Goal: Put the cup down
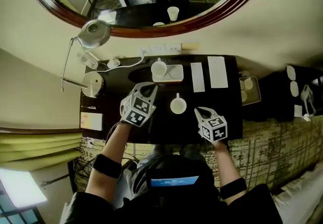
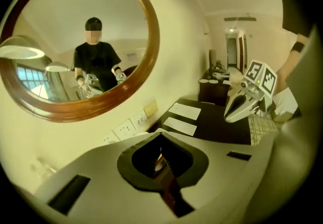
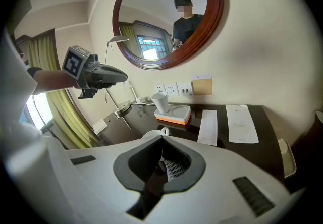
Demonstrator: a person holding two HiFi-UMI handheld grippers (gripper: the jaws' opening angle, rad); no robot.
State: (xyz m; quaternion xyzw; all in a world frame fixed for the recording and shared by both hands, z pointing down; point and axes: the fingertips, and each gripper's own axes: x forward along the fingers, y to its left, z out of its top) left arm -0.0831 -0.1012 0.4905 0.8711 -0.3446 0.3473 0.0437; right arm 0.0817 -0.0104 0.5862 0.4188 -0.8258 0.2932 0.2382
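While the left tongs [image 1: 145, 87] and right tongs [image 1: 198, 111], both shut and empty, flank one cup [image 1: 177, 105] on the table [image 1: 227, 112], a second cup [image 1: 159, 69] stands on a tray [image 1: 174, 73] beside two papers [image 1: 198, 76].

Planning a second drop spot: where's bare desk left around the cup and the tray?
Bare: the desk between the lamp base and the tray; also the strip nearer the person than the two paper sheets, right of the cup. Crowded: rear left, with lamp base and cable, and the tray, which holds a second cup.
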